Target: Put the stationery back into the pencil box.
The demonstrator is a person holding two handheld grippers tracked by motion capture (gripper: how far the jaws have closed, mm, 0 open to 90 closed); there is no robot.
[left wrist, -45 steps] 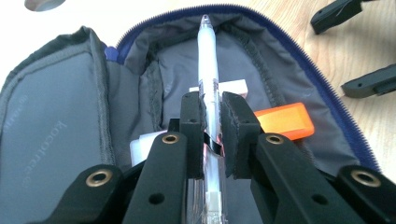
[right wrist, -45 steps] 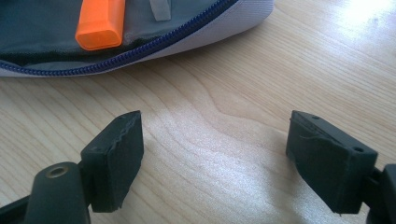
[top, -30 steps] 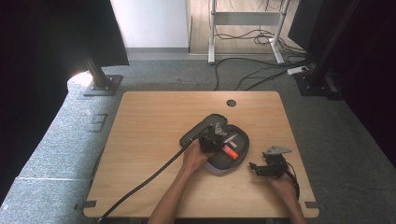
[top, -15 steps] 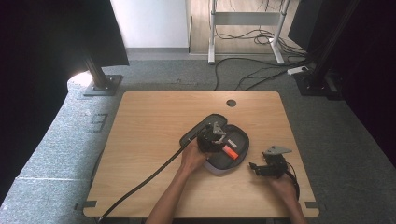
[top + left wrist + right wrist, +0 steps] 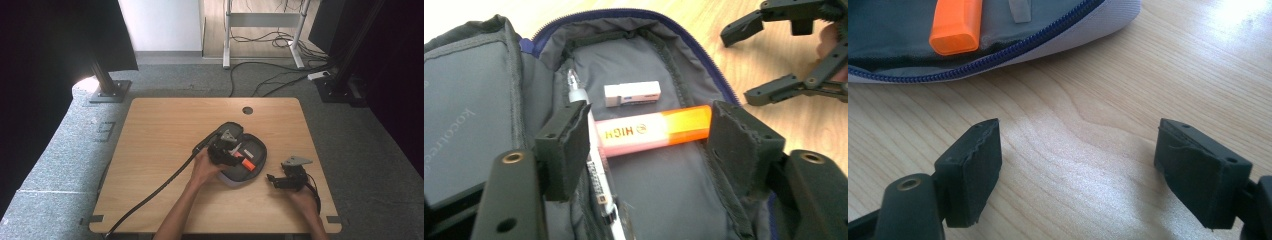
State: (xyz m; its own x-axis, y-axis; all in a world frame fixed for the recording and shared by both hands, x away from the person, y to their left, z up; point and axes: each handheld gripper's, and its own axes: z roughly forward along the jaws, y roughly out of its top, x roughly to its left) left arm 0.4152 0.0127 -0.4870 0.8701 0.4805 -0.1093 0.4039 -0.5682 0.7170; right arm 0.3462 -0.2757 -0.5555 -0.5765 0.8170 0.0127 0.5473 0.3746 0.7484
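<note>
Left gripper edged deeper over unzipped grey pencil case, orange highlighter inside, both grippers' jaws apart.

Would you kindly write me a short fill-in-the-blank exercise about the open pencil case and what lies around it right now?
1. The highlighter lying in the pencil case has a cap coloured ____.
2. The small white eraser lies inside the ____.
3. The left gripper hangs over the case with its jaws ____.
4. The right gripper rests above bare ____, beside the case.

Missing words: orange; pencil case; open; table
</note>
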